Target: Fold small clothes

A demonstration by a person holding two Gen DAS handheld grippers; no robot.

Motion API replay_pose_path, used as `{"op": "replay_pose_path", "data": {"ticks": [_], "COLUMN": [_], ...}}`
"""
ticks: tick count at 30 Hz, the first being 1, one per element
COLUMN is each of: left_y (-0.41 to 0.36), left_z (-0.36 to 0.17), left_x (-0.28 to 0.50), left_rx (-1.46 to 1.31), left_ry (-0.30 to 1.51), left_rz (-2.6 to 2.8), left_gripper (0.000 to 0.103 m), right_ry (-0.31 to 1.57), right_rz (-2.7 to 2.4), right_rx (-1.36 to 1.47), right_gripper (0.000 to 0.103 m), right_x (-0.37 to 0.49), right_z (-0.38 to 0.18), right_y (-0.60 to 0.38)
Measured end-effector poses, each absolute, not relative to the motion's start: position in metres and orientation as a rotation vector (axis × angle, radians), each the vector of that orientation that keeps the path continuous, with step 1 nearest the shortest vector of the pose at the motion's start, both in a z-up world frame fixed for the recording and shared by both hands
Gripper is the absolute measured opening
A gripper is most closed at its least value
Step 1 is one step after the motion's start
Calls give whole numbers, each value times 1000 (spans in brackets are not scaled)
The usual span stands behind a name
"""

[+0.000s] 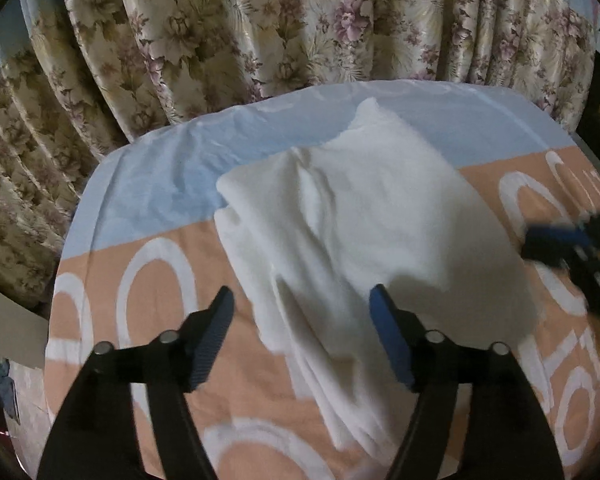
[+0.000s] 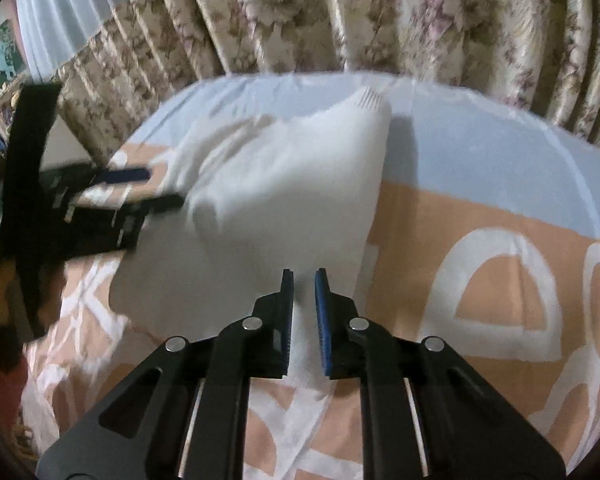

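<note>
The white garment (image 1: 360,216) is observed lying on the peach-and-blue patterned cloth (image 1: 148,216) that covers the table, with floral curtains (image 1: 260,20) hanging behind the far edge. In the left wrist view its long axis is seen to run from the near edge, between the fingers, up to a ribbed corner at the far side. The garment appears partly folded, with stacked layers visible along its near-left edge.

The left gripper (image 1: 302,320) is held wide, jaws well apart and empty, with the garment's near part lying between and just beyond them. The right gripper (image 2: 303,312) is held narrow; white fabric is seen in the slim gap between its pads, but whether it is actually pinched cannot be told. From this gripper the garment extends forward and to the left.

It is judged that both grippers are near the garment's near end, and that the next fold would be carried toward the far corner.
</note>
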State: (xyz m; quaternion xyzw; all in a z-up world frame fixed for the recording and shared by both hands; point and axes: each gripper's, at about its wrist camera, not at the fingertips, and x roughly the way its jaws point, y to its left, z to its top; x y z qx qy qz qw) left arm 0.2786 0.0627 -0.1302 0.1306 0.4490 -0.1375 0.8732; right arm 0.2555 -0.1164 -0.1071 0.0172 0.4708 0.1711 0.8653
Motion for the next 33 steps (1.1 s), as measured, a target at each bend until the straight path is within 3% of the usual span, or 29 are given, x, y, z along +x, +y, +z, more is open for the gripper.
{"op": "replay_pose_path", "data": {"ticks": [5, 6, 7, 8, 17, 19, 21, 23, 25, 27, 30, 33], "left_y": [54, 55, 57, 60, 70, 72, 76, 81, 87, 93, 101, 100], "left_z": [-146, -154, -160, -163, -168, -168, -164, -153, -143, -137, -139, -151], "left_x": [257, 256, 257, 257, 246, 243, 243, 239, 236, 236, 244, 254], "left_rx": [355, 377, 368, 342, 298, 285, 254, 242, 218, 179, 105, 39], "left_ry": [947, 963, 989, 1011, 1017, 1018, 1013, 984, 963, 957, 994, 1049], "left_rz": [-277, -268, -279, -297, -301, -296, -282, -249, -240, -237, -258, -283], "left_gripper": [70, 65, 49, 44, 44, 47, 58, 83, 92, 94, 94, 94], "right_ry": [958, 959, 964, 966, 974, 975, 971, 964, 960, 939, 906, 896], "right_rz": [350, 353, 358, 362, 337, 337, 346, 377, 390, 381, 353, 318], "right_rx": [-25, -40, -59, -85, -187, -180, -164, -111, -64, -26, 19, 82], "right_gripper": [21, 21, 21, 21, 18, 18, 18, 18, 26, 54, 76, 88], "right_x": [270, 274, 278, 281, 299, 300, 297, 293, 288, 282, 278, 280], "right_z": [-107, -109, -112, -115, -132, -132, -128, -120, -111, -102, -93, -95], "right_y": [-111, -109, -105, -102, -96, -98, -100, -106, -114, -122, -134, -143]}}
